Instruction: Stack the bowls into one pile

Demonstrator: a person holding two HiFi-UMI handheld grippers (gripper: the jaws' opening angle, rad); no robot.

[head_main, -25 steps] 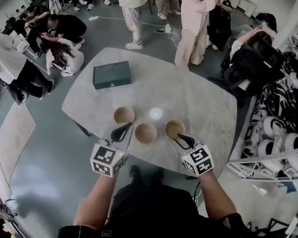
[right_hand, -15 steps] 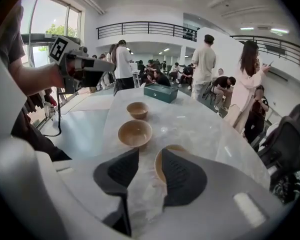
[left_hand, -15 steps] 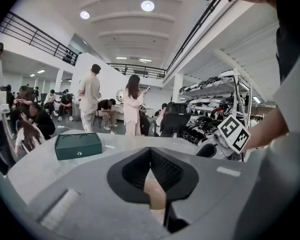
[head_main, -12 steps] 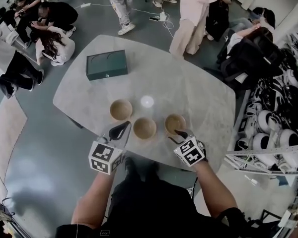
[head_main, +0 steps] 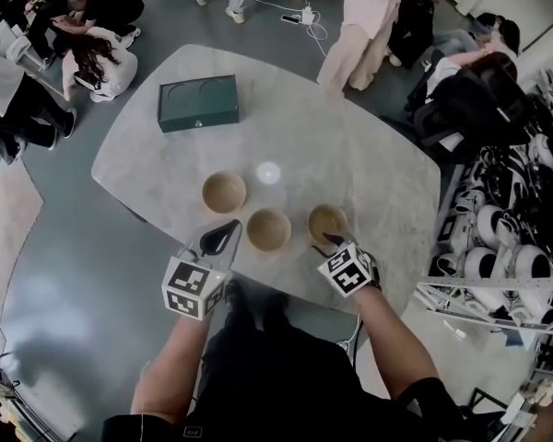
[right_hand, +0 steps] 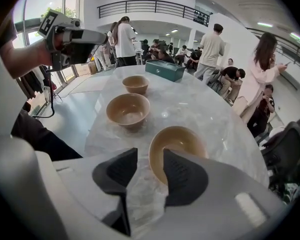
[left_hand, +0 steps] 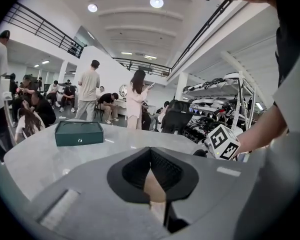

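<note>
Three tan bowls sit in a row on the pale marble table (head_main: 369, 155): the left bowl (head_main: 224, 191), the middle bowl (head_main: 268, 229) and the right bowl (head_main: 327, 222). My right gripper (head_main: 331, 241) points steeply down at the right bowl (right_hand: 177, 146). Its jaws are opening and straddle the bowl's near rim, with no pad pressing on it (right_hand: 150, 171). My left gripper (head_main: 223, 238) is shut and empty, hovering at the table's near edge, just left of the middle bowl (right_hand: 128, 110). In the left gripper view (left_hand: 150, 156) only a tan patch shows behind the shut jaws.
A dark green box (head_main: 198, 102) lies at the table's far left. Several people stand and sit beyond the table. Racks of white helmets (head_main: 507, 247) line the right side. The table's near edge runs just under both grippers.
Both grippers have sunk toward the table. The right one has tipped downward and spread its jaws over the right bowl's near rim. The left stays shut.
</note>
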